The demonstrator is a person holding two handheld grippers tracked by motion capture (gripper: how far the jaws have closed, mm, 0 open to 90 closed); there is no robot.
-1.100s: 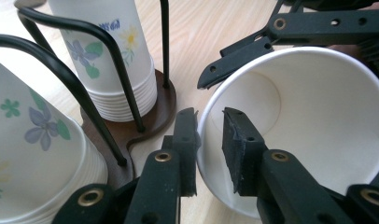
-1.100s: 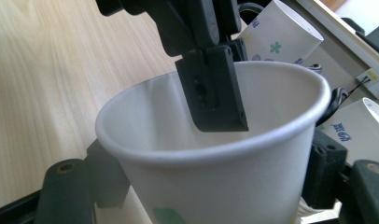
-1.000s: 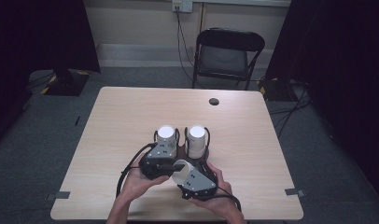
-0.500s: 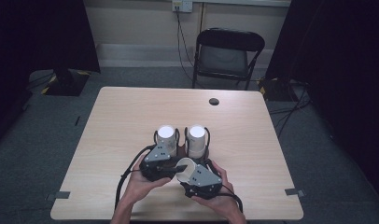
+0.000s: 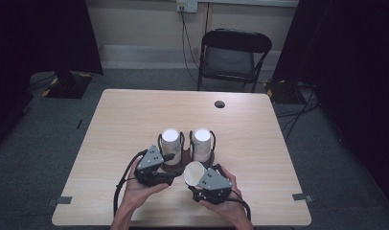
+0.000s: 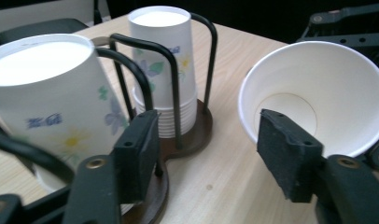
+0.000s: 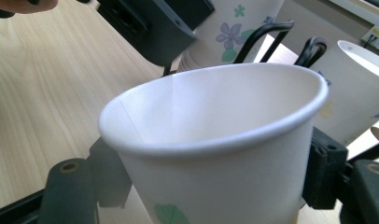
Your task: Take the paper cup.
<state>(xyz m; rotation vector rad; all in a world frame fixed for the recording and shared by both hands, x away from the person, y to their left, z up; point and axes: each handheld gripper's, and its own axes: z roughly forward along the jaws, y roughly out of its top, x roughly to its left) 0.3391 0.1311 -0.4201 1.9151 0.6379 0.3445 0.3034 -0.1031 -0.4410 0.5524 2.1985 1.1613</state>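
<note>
Cup [image 5: 194,173] in the right hand-held gripper [image 5: 198,178]: a single white paper one, tilted so that its mouth faces up and toward the left hand. In the right gripper view its wall sits between the two black jaws, which press on it from either side, a green leaf print showing low on the paper.

The left hand-held gripper [image 5: 169,157] stands with its jaws spread; they have just been opening, and nothing is between the pads. In the left gripper view one pad [image 6: 137,154] is just beside the near stack, while the other is in front of the held cup's rim and apart from it.

On the wooden surface [image 5: 125,120], just beyond both hands, stands a dark wire rack [image 5: 183,160] with two upright stacks of flowered cups, the left stack [image 5: 170,143] and the right stack [image 5: 202,143], each ringed by black wire hoops. The held cup is just in front of the rack, near the right stack, above the surface.
</note>
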